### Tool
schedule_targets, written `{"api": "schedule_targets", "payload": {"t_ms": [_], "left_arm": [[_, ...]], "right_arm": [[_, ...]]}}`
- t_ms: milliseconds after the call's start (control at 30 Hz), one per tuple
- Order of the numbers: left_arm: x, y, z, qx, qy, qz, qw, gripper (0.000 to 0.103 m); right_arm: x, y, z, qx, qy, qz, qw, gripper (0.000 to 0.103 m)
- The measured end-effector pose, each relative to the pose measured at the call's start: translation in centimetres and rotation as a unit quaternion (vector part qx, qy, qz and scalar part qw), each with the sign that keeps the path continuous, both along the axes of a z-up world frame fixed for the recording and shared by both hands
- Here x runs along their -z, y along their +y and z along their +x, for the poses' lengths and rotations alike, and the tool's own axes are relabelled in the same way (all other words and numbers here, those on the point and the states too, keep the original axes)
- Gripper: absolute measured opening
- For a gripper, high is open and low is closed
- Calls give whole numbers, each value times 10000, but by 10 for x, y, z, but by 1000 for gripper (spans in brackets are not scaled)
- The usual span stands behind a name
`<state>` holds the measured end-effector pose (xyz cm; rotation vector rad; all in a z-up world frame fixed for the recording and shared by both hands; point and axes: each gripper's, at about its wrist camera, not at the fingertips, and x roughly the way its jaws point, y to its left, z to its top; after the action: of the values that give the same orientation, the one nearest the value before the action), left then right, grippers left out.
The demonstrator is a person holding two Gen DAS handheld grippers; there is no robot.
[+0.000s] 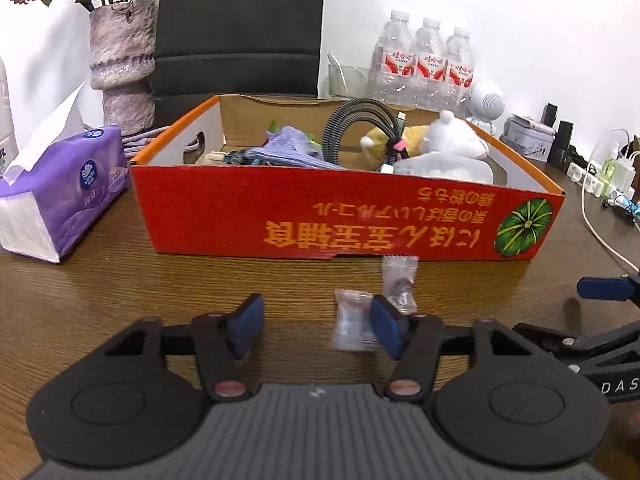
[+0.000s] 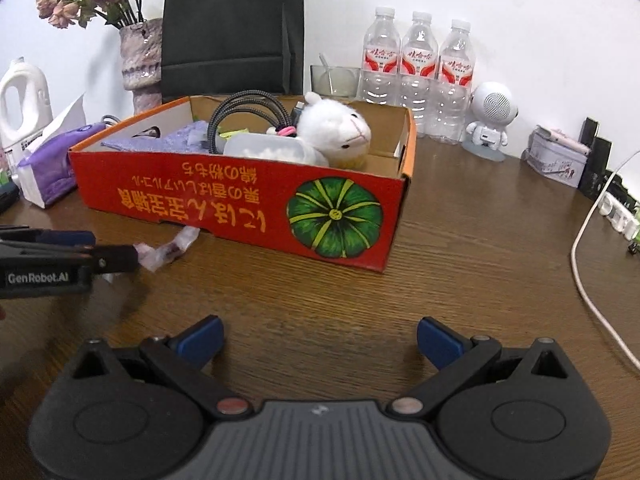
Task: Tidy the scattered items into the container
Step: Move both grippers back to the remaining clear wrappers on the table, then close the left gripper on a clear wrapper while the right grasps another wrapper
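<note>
While your left gripper (image 1: 318,326) hangs low over the wooden table (image 1: 120,292), two small clear wrapped packets lie in front of the box (image 1: 344,220): the nearer packet (image 1: 352,324) sits just inside your right-hand finger, touching its blue pad (image 1: 386,326), and the farther packet (image 1: 398,280) lies just beyond it, close to the box's front wall. Your left jaws are spread wide with nothing between them; the nearer packet is beside one pad, not pinched. Both packets are crinkled see-through plastic with sealed, flattened ends; the farther one shows something dark inside.

Your right gripper (image 2: 320,340) is likewise released, its two blue pads well apart over bare table, away from both packets.

The box is one shallow cardboard tray, red outside with yellow lettering and a green striped pumpkin printed at one end, plain brown inside, orange along the rim. In it you can count one white plush toy (image 2: 340,128), one looped braided cable (image 2: 248,116), one pale plastic tub (image 2: 268,148) and a piece of folded lilac fabric (image 2: 176,138).

Behind the box stand three clear water bottles (image 2: 416,68) in a row with red-and-white labels, one rough stone-look vase (image 1: 122,60) with dried flowers, and one black paper bag (image 2: 232,28). One purple soft-pack of tissues (image 1: 60,196) sits just left of the box.
</note>
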<state>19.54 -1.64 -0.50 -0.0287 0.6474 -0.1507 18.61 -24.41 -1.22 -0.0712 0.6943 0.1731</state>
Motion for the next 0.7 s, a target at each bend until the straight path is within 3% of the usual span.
{"api": "schedule_targets", "payload": {"t_ms": [167,233,300,500,700], "left_arm": [[0,4,6,358,-7,62,9993,49],[0,2,8,568,-23,121,9983,30],[0,3,10,775,-35,147,9969,19],[0,32,14,828,-3,-63,9965,19],[-1,65,19,647,19,-158,9978,19]], "right_arm": [[1,10,4,-3,21,106,9999,103],[1,19,5,-16,20,125,9999,103],[1,30,7,-91,13,184,9998,103],[-9,69,15,-171,-158,343,9991,102],[-7,104,29,-120,-137,57,9998,71]]}}
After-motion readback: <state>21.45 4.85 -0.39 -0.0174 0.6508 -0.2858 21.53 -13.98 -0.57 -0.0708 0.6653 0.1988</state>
